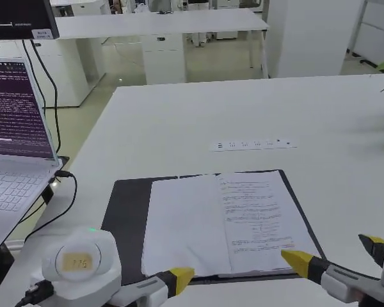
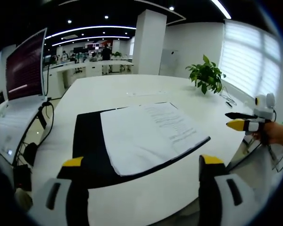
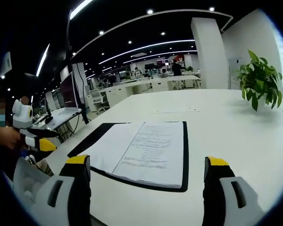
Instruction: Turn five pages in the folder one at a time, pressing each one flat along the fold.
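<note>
An open folder with a black cover [image 1: 127,214] lies flat on the white table near its front edge. Its left page [image 1: 182,224] is blank and its right page [image 1: 257,217] carries printed text. The folder [image 2: 87,141] sits just beyond my left gripper [image 2: 141,162], which is open with nothing between its jaws. In the head view the left gripper [image 1: 174,281] is at the folder's near left corner. My right gripper [image 3: 147,161] is open and holds nothing, in front of the folder [image 3: 184,181]. In the head view the right gripper [image 1: 336,251] is by the near right corner.
An open laptop [image 1: 13,128] with a black cable [image 1: 59,192] stands at the left. A row of flush sockets [image 1: 253,144] lies beyond the folder. A potted plant [image 2: 205,75] stands at the far right. Desks and a pillar fill the room behind.
</note>
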Demonstrator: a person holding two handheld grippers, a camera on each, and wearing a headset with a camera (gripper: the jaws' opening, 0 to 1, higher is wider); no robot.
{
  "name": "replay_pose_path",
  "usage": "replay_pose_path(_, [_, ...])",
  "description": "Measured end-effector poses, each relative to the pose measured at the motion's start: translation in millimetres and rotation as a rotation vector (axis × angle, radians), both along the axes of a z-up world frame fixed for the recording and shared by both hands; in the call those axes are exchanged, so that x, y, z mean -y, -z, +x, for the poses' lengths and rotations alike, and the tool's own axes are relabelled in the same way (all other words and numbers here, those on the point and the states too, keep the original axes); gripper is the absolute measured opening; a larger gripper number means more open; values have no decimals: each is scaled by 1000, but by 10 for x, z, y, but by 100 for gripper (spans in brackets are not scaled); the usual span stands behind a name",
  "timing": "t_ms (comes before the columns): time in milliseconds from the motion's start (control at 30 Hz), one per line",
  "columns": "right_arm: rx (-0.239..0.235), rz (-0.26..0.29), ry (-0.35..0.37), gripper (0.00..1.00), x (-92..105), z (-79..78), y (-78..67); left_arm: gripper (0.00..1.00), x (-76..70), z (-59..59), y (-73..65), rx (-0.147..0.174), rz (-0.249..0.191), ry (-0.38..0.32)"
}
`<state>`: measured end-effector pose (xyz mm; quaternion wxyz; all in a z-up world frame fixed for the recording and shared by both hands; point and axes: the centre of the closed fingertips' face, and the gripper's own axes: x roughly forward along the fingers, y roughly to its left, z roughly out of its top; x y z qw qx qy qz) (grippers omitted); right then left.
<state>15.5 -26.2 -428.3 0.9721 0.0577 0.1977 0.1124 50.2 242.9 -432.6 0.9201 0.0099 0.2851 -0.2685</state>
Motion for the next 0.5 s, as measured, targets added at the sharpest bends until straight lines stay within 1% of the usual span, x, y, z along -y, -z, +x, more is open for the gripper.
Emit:
replay_pose_path(100, [0, -14, -18, 100, -25, -35, -25, 99, 6, -7, -26, 2, -3, -2])
replay_pose_path(167, [-4, -20, -29, 100, -37, -58, -31, 99, 7, -20, -39, 9, -1, 0])
replay_pose_path(233, [-7, -27, -38, 100, -48, -78, -29, 99, -5, -33, -31, 8, 8, 1])
replay_pose_path(300, [-9, -34, -49, 99, -60, -98, -33, 99, -24, -53, -32, 8, 8, -1])
replay_pose_path(333, [-17, -45, -56, 99, -61, -114, -22, 99, -37, -63, -28, 6, 7, -3])
replay_pose_path(467, [-24, -47, -66, 98, -78, -150, -25, 99, -84, -85, -13, 11, 33, -3])
replay_pose_path(500, [-27, -47, -68, 98, -82, -155, -22, 99, -89, -87, -2, 6, 33, -3])
